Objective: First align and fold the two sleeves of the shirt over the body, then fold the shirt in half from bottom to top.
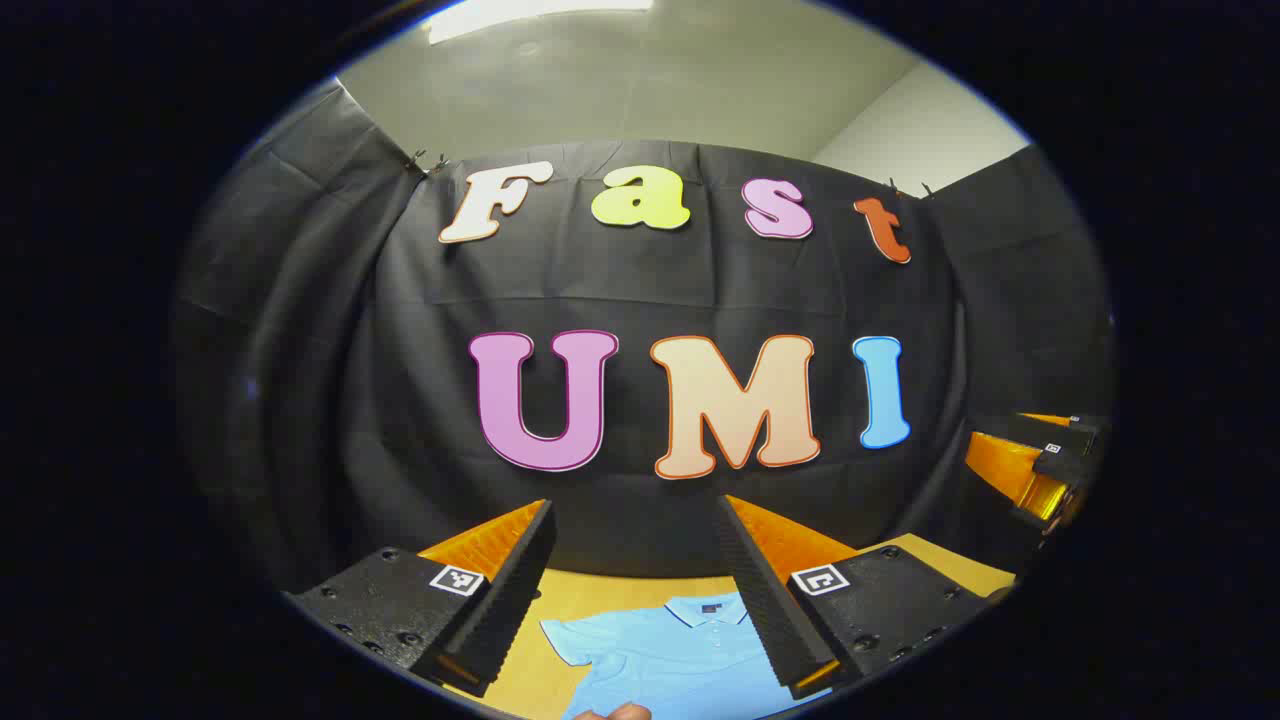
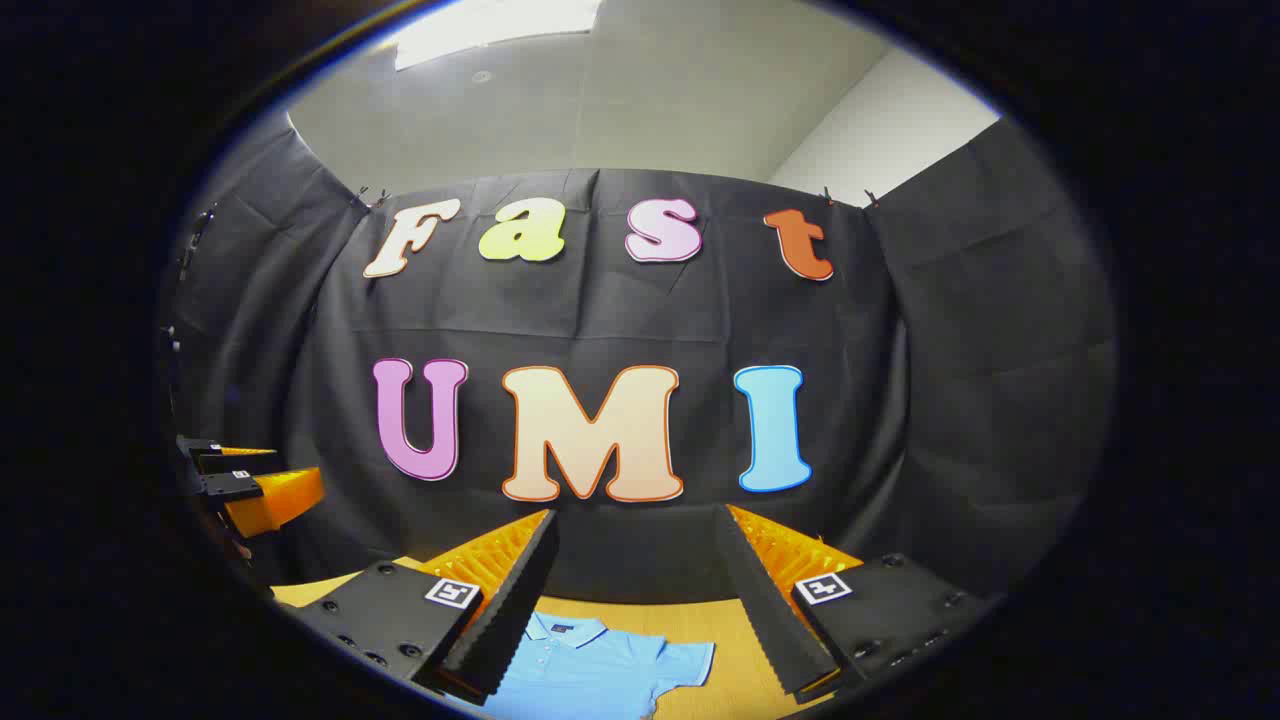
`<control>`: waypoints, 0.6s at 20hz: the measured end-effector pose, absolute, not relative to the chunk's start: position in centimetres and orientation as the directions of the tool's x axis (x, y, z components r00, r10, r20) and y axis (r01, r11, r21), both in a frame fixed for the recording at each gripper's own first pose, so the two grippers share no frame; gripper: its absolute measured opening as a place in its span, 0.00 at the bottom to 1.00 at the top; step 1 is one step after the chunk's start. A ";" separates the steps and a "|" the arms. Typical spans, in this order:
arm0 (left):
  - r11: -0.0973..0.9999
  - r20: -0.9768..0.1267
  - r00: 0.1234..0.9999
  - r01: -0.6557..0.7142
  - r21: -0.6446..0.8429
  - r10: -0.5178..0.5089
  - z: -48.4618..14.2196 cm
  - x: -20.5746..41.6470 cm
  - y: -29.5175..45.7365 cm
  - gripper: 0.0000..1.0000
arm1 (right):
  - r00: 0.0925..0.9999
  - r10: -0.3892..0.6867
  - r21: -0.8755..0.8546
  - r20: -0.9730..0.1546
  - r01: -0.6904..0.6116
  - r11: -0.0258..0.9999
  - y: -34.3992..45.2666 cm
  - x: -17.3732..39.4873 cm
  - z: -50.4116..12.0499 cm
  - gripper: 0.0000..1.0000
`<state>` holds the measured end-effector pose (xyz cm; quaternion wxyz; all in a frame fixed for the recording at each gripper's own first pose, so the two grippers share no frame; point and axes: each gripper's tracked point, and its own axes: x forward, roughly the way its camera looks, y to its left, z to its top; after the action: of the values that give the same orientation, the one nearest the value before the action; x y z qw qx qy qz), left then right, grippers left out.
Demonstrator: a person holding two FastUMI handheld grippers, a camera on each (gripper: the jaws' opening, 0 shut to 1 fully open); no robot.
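Observation:
A light blue polo shirt (image 1: 665, 655) lies flat on the wooden table (image 1: 535, 600), its collar toward the back wall. One short sleeve spreads out to the left in the left gripper view. In the right gripper view the shirt (image 2: 585, 670) shows its collar and the other sleeve, spread to the right. My left gripper (image 1: 635, 508) hangs open above the table, with the shirt below and between its fingers. My right gripper (image 2: 635, 517) is open too, raised over the shirt's right side. Neither touches the cloth.
The black cloth wall stands close behind the table's far edge (image 2: 690, 608). The right gripper (image 1: 1040, 470) appears far right in the left gripper view, and the left gripper (image 2: 250, 485) far left in the right gripper view. A fingertip (image 1: 615, 712) pokes in at the bottom.

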<state>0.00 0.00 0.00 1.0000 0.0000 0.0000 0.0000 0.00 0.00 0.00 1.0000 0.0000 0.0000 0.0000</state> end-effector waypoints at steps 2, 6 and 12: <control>1.000 0.015 1.000 -0.007 -0.008 0.007 0.5 -0.1 0.6 0.95 | 1.000 0.006 0.004 -0.001 -0.006 1.000 0.5 0.3 0.4 0.98; 1.000 0.005 1.000 -0.011 -0.023 0.011 0.1 0.1 1.5 0.94 | 0.999 0.010 -0.005 0.031 -0.010 1.000 1.3 0.4 1.8 0.98; 0.999 -0.002 1.000 -0.020 -0.033 0.020 0.0 0.5 2.5 0.95 | 0.999 0.024 -0.039 0.034 -0.022 0.999 2.6 0.6 1.8 1.00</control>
<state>0.47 2.50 0.00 0.9998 -0.0163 0.0006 0.0101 0.61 2.63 1.80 0.9996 -0.0195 -0.0173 0.0114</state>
